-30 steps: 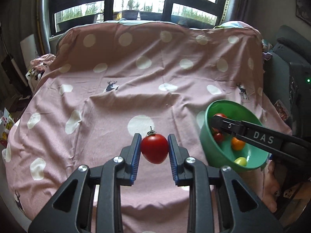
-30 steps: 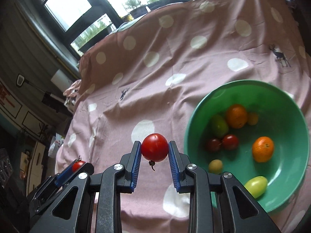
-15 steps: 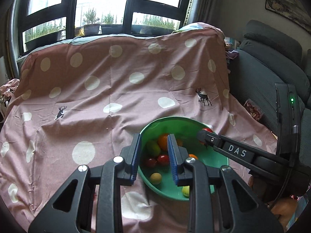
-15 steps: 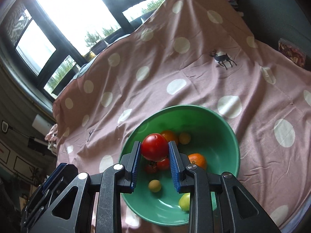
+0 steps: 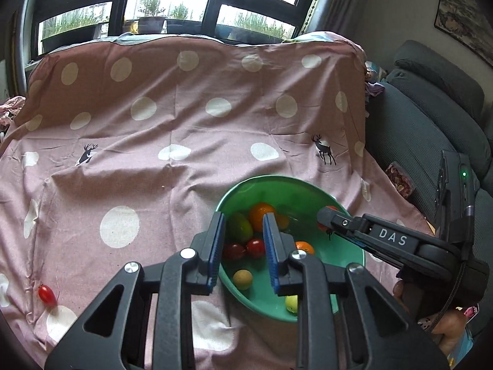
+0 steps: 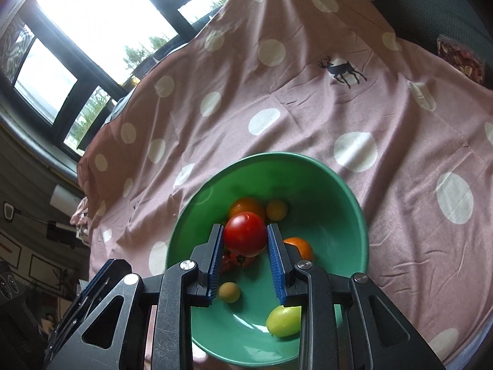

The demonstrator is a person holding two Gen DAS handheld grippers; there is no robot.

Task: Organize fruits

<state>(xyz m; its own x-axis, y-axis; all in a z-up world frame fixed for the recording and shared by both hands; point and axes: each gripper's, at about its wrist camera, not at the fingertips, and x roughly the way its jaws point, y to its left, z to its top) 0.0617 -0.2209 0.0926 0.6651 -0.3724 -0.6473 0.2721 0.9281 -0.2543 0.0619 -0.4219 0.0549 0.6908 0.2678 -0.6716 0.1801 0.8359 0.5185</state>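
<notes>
A second ago the left gripper (image 5: 243, 237) pinched a red tomato over bare cloth; now its fingers are drawn in with nothing between them, hanging at the green bowl (image 5: 354, 259)'s near-left rim. The right gripper (image 6: 245, 243) was beside the bowl then; now it is above the bowl's inside, pads pinching one large red tomato (image 6: 245, 233), stem down. In the bowl lie two oranges, two small red tomatoes, one dark green fruit, one tan ball, one yellow ball and one yellow-green fruit. One small red tomato (image 5: 46, 294) lies on the spotted cloth (image 5: 185, 123), well left of the bowl.
</notes>
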